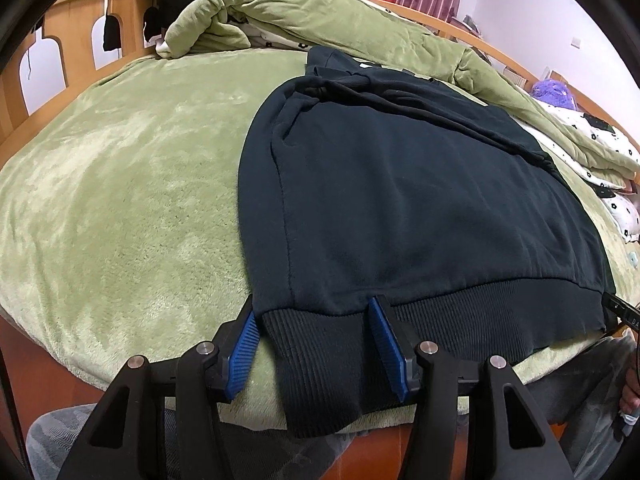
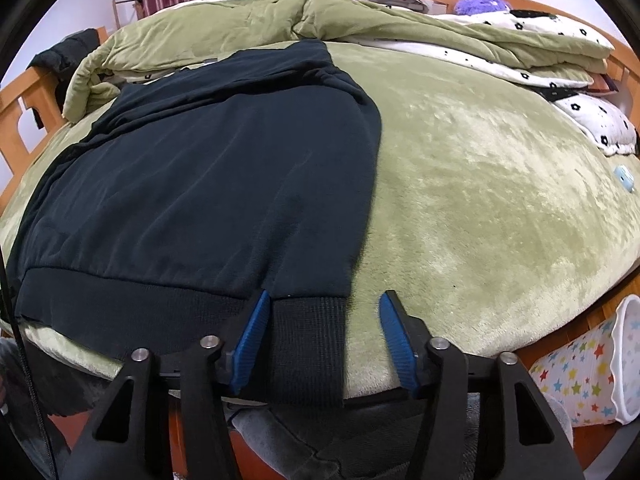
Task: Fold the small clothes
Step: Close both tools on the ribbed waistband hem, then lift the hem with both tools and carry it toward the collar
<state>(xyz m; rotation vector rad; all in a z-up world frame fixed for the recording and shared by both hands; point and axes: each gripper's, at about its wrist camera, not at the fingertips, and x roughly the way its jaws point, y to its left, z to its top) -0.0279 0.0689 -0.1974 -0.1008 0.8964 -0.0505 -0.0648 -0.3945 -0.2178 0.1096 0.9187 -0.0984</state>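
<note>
- Dark sweatshirt [image 1: 420, 200]: lies flat on the green bed [image 1: 120, 200], sleeves folded in over the body. Its long axis runs away from both cameras, ribbed hem [image 1: 460, 320] nearest and neck end farthest, towards the heaped green quilt [image 1: 320, 12].
- Left claw [image 1: 316, 344]: blue pads stand apart and straddle the hem's left corner, which hangs over the bed edge. The cloth lies between the pads; neither pad visibly presses on it.
- Right claw [image 2: 324, 340]: pads likewise apart, straddling the hem's right corner [image 2: 308, 344]. The left pad sits at the cloth's inner side; the right pad is over bare bedding, clear of the fabric.
- Governing relation: each claw is at its own corner of the hem, so neither arm is the nearer one. The garment extends straight ahead of both, which suggests the hem would be carried forward towards the neck.
- Containers: a star-patterned bin [image 2: 588, 376] stands on the floor beside the bed, right of the right claw; its contents cannot be seen.
</note>
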